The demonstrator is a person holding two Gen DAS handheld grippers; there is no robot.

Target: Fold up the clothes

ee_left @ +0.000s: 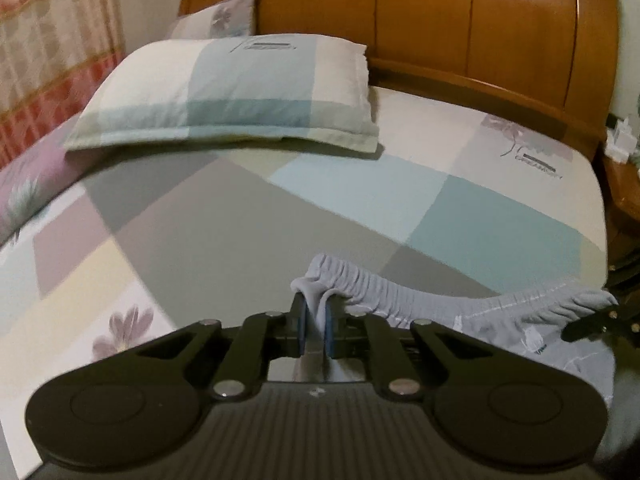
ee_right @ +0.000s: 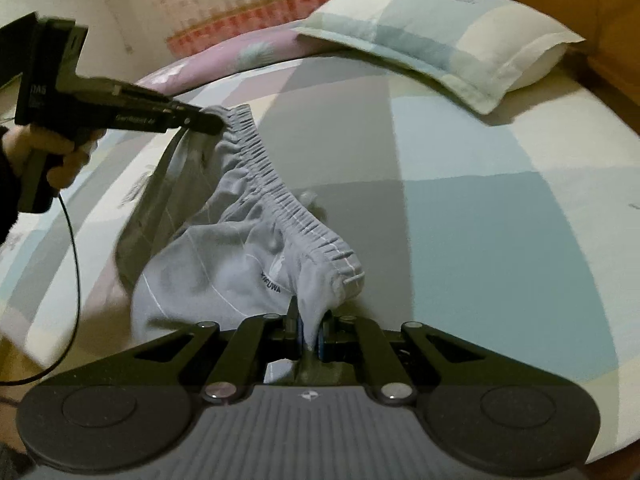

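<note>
Both tools (ee_left: 315,322) (ee_right: 309,330) pinch the grey shorts' (ee_right: 240,256) waistband tightly closed.

Soft grey cloth shorts (ee_right: 224,264); glossy wooden headboard (ee_left: 460,20); matt bedsheet (ee_left: 240,220).

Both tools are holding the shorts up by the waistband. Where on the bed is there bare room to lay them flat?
The broad grey and teal patch of bedsheet between the shorts and the pillow is bare, and it runs on to the bed's right edge. The head end is crowded by the pillow. The sheet on the left side, under the left tool, is also bare.
</note>
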